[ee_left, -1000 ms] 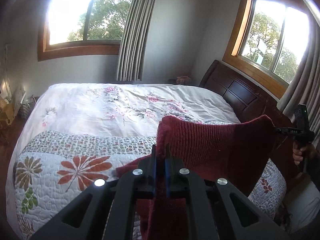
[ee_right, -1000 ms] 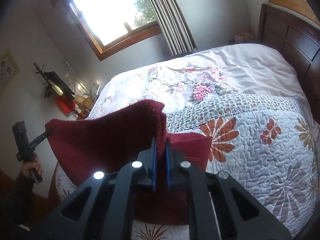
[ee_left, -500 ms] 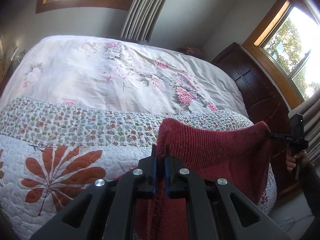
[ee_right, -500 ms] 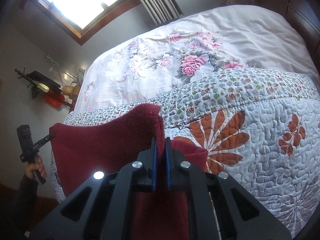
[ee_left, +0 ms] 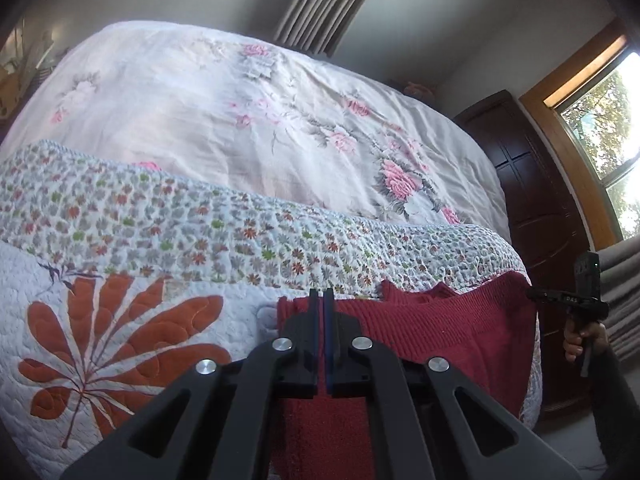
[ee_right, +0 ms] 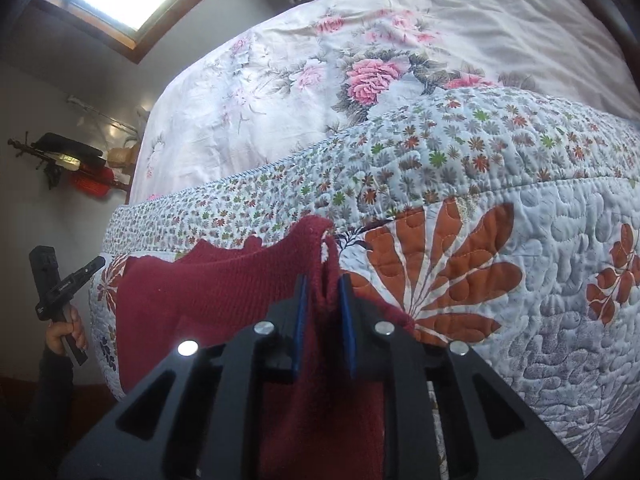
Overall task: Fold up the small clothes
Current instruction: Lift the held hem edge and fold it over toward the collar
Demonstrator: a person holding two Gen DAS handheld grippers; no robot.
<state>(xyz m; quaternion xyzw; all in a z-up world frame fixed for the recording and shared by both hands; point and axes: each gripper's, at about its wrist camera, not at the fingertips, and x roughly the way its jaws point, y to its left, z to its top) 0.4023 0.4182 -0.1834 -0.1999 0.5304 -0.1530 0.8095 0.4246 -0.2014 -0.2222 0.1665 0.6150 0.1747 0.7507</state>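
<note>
The sweater (ee_left: 432,332) was hanging in the air a second ago and is now down on the quilt (ee_left: 120,320), near the bed's foot edge. The right gripper (ee_right: 324,292) has spread its fingers, so that corner's loose. The left gripper (ee_left: 319,300) looks pressed together on its corner. I'd guess that fold is placed. It's a sunny bedroom with a dark headboard (ee_left: 532,200).

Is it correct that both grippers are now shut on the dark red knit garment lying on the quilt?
Not quite. The right gripper has opened, as the right wrist view shows; the dark red knit garment sits loose between its fingers. The left gripper looks shut on it, on the quilt.
</note>
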